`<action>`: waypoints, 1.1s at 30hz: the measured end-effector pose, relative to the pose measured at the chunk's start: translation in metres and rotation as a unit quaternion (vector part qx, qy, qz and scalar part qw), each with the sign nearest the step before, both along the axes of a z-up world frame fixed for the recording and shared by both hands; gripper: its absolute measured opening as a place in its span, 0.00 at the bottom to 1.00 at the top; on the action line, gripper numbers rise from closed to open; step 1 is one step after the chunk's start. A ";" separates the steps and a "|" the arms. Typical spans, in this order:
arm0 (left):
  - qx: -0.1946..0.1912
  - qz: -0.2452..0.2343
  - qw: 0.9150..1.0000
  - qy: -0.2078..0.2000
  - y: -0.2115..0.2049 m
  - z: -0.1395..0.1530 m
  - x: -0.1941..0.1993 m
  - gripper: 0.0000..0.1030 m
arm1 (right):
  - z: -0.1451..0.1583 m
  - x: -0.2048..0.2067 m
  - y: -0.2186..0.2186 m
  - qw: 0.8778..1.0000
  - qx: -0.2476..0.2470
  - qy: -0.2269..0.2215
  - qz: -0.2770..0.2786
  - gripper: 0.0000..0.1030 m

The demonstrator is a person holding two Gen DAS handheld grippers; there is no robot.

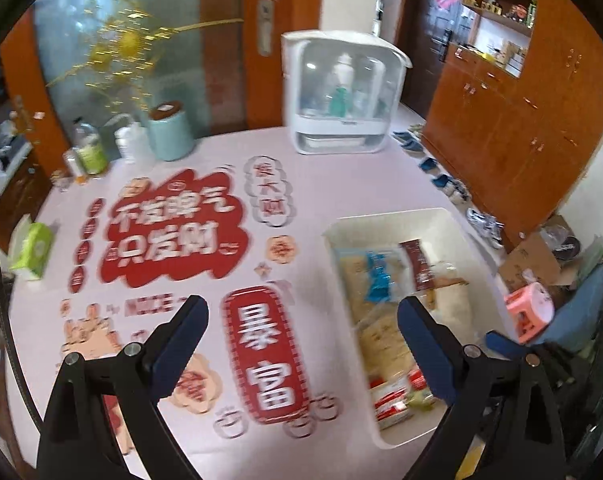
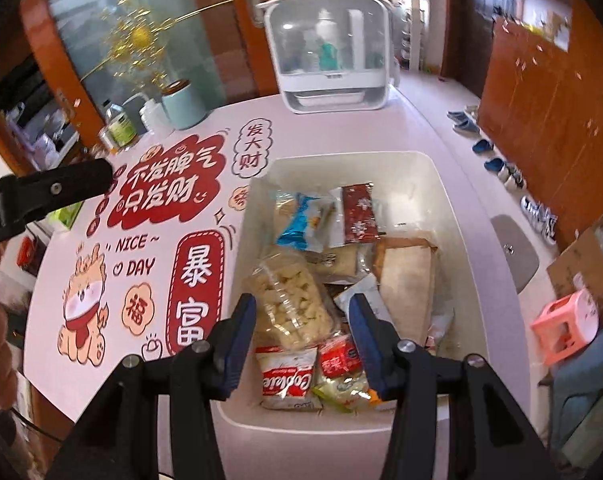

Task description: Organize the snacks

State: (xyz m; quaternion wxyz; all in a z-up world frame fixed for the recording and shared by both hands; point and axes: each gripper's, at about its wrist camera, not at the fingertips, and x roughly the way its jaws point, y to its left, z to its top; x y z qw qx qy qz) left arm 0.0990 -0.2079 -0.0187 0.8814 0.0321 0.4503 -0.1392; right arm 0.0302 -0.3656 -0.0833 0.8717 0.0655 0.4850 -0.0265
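The white bin is sitting on the printed tablecloth toward the right side of the table, and it is already holding the snacks: a clear tub of pale puffs near the middle, a blue-and-white packet and a dark red packet toward the far wall, a flat tan pouch along the right, and a red-and-white Cookie bag with a small red pack and a yellow-green wrapper at the near end. The right gripper is hanging over the near half of the bin with its jaws parted and nothing between them; the tub is showing in the gap below, but the pads are not touching it. The left gripper is standing wide open and empty over the cloth just left of the bin, and its view is blurred, so finer detail there is hard to tell. No loose snack is showing on the cloth in either of the 2 views, so the job is looking close to done, and the step in hand is probably tidying or clearing away. To do that well, both tools should be lifting straight up before travelling sideways, keeping the fingertips clear of the bin's rim and the crinkly wrappers. If a packet needs settling, a light nudge on a flat face is safer than pinching the puffs, which would crush easily. The left tool is working nearer the tissue pack and bottles, so slow sweeps there are wise.
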 end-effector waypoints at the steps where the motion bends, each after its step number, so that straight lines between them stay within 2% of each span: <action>1: 0.008 0.009 1.000 -0.005 0.009 0.001 -0.006 0.92 | 0.002 -0.001 0.006 1.000 0.001 0.001 0.003 0.48; 7: 0.036 0.062 0.997 -0.009 0.068 0.007 -0.041 0.92 | 0.023 -0.014 0.038 1.000 0.009 -0.016 0.015 0.50; 9: 0.036 0.079 0.996 -0.004 0.088 0.006 -0.055 0.92 | 0.030 -0.020 0.051 0.999 0.016 -0.025 0.019 0.53; 15: 0.036 0.117 0.992 -0.001 0.125 0.007 -0.087 0.92 | 0.044 -0.031 0.084 0.998 0.028 -0.042 0.035 0.53; 21: 0.014 0.140 0.990 0.003 0.140 0.008 -0.107 0.92 | 0.054 -0.041 0.114 0.997 0.031 -0.054 0.051 0.54; 33: 0.029 0.150 0.988 0.003 0.145 0.004 -0.112 0.92 | 0.056 -0.047 0.132 0.998 0.004 -0.050 0.038 0.54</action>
